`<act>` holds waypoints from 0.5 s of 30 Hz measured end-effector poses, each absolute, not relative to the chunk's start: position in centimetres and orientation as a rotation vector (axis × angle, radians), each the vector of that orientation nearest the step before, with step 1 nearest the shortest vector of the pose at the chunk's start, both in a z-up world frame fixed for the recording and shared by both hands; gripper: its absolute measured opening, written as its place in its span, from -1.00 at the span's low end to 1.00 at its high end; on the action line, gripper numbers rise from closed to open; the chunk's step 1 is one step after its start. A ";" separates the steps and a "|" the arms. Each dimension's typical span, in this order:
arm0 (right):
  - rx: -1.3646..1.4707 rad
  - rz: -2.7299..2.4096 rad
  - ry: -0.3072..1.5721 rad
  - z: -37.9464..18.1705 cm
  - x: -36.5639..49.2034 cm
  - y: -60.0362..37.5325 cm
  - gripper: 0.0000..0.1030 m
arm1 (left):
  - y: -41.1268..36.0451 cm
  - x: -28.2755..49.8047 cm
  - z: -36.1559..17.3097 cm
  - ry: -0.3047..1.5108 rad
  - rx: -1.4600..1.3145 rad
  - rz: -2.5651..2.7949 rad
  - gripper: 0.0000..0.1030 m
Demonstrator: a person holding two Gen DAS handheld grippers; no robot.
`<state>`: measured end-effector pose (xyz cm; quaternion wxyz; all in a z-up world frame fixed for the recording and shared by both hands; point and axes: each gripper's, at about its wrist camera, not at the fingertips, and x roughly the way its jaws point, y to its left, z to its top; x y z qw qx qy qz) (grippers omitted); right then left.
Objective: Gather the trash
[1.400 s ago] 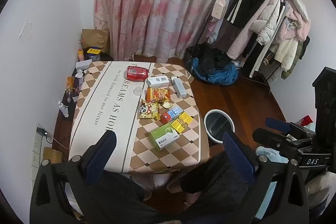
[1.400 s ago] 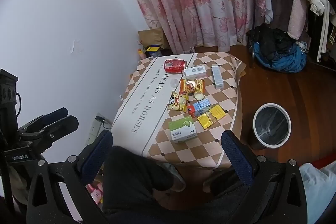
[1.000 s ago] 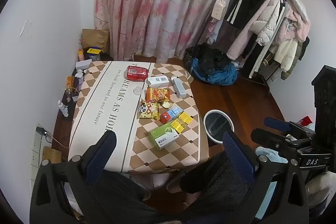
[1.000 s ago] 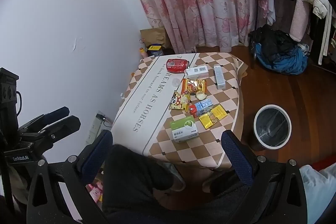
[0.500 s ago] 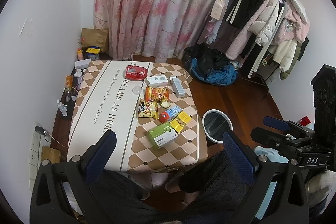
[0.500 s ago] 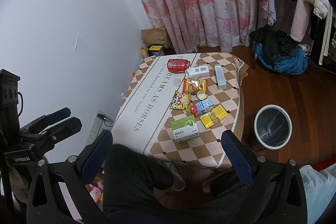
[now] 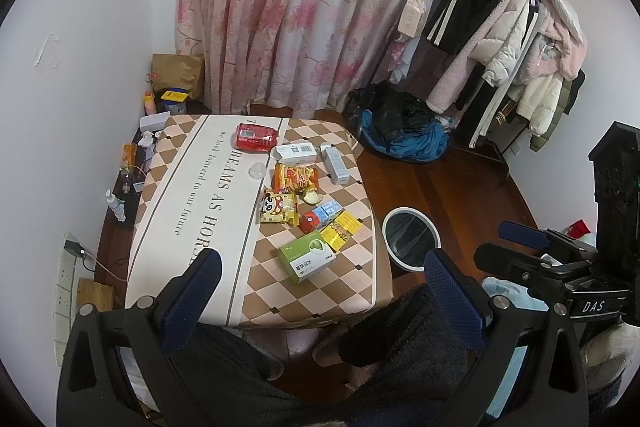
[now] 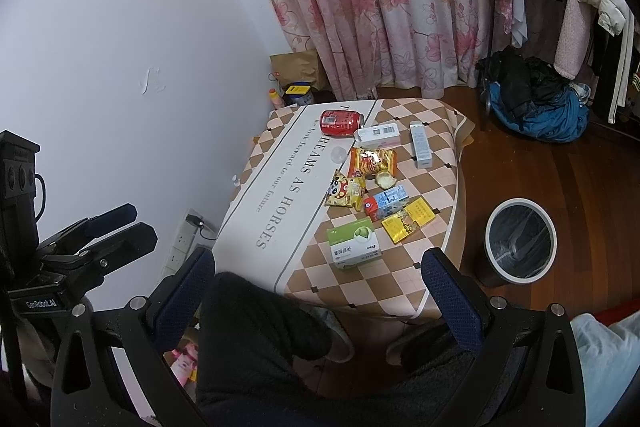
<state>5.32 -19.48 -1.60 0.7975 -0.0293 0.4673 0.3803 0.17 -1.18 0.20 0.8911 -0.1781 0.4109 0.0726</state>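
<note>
Two views checked. Left wrist: left tongs (image 7: 320, 283) spread, empty, held above the person's knees, short of the surface (image 7: 200, 227); wrappers and cartons lie there. Right wrist: right tongs (image 8: 318, 285) likewise spread; bin (image 8: 520, 241) stands beside the surface.

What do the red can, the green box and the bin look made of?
Red can: probably thin metal, glossy printed skin, cylinder lying on its side. Green box: apparently cardboard, matte print, crisp folded edges. Bin: likely plastic, smooth white rim, with a shiny, wrinkled clear liner inside.
</note>
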 end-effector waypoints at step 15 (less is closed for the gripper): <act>-0.063 0.820 1.003 -1.5 5.1 -19.4 1.00 | -1.7 -0.1 0.8 0.852 -0.377 0.142 1.00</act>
